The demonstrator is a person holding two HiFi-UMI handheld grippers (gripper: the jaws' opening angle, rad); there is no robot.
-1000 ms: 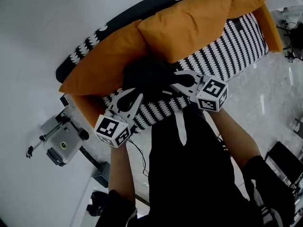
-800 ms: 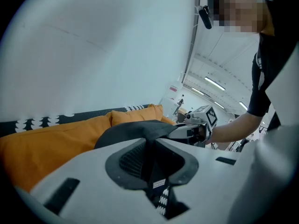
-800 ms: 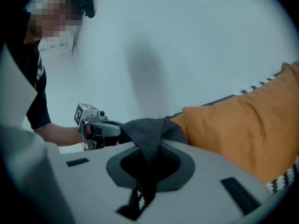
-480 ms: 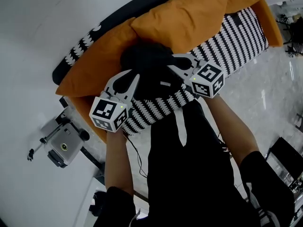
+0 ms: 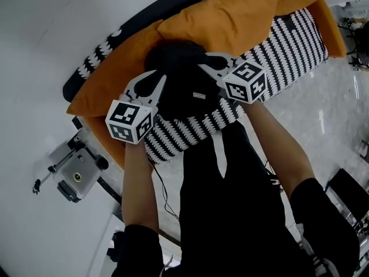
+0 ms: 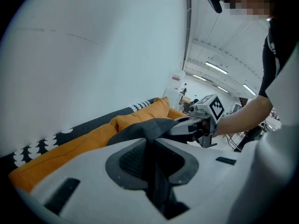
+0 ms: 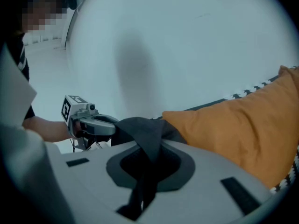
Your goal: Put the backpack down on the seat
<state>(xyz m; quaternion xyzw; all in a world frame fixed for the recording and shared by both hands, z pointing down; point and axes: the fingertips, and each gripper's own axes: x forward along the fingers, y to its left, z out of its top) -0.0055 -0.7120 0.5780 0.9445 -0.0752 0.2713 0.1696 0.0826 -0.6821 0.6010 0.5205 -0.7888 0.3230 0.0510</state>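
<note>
A black backpack [image 5: 183, 79] hangs over the black-and-white patterned sofa seat [image 5: 282, 48], close to the orange cushions [image 5: 225, 16]. My left gripper [image 5: 158, 81] is shut on a dark strap [image 6: 152, 171] of the backpack on its left side. My right gripper [image 5: 206, 65] is shut on another strap [image 7: 148, 143] on its right side. In the left gripper view the backpack fabric [image 6: 142, 126] bulges beyond the jaws, with the right gripper [image 6: 187, 127] past it. The right gripper view shows the left gripper [image 7: 100, 125] across the backpack. Whether the backpack's bottom touches the seat is hidden.
Orange cushions line the sofa's back and an orange armrest [image 5: 331, 27] closes the far end. On the floor at left stands a grey device on a stand [image 5: 75, 178]. A black chair [image 5: 346, 195] stands at lower right. A white wall rises behind the sofa.
Both grippers have carried the backpack further over the seat, towards the orange cushions, and a little lower. Both grips are unchanged.
</note>
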